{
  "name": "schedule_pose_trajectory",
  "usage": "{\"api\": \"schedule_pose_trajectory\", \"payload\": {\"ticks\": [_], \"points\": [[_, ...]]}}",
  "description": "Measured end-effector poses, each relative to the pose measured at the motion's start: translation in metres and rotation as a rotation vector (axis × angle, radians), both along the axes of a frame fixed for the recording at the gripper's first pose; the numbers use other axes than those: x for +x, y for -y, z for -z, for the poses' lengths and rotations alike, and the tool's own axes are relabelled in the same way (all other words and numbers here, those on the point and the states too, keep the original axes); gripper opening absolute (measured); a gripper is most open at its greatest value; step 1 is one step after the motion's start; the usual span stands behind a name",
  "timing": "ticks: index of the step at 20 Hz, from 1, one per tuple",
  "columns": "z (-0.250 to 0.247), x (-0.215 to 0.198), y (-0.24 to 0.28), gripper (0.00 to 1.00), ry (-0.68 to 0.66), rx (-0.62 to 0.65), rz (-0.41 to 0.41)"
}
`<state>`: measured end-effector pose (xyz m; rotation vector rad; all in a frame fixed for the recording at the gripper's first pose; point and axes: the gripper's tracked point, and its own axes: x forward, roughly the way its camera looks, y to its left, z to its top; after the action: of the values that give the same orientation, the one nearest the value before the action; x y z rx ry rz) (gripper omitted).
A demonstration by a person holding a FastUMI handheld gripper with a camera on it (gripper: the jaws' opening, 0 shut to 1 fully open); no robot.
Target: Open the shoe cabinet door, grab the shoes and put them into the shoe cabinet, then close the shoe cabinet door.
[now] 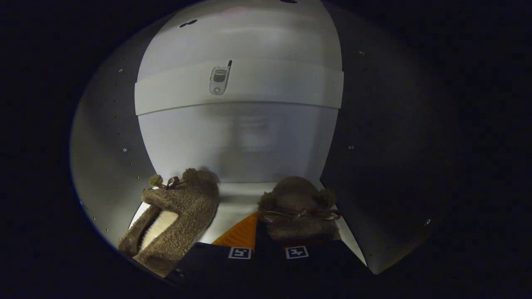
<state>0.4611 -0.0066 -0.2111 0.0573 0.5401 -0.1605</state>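
I see both fuzzy brown slippers inside the white shoe cabinet [124,158]: the left slipper [176,220] lies on its side, while my gripper [268,249] is clenched on the right slipper [297,211].

Brown fuzzy shoes [178,216] — white shoe cabinet [237,137].

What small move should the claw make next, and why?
Probably open and draw straight back. Both slippers already rest on the cabinet floor, and the claw seems closed on the right one's heel, so releasing it comes before closing the door.
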Motion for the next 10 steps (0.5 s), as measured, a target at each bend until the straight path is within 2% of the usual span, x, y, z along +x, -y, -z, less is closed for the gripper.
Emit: {"api": "schedule_pose_trajectory", "payload": {"ticks": [3,5,10], "points": [[0.006,-0.013,-0.010,0.26,-0.057,0.034,-0.016],[0.002,-0.022,-0.017,0.41,-0.070,0.054,-0.043],[-0.011,-0.054,-0.026,0.97,-0.098,0.039,-0.093]]}}
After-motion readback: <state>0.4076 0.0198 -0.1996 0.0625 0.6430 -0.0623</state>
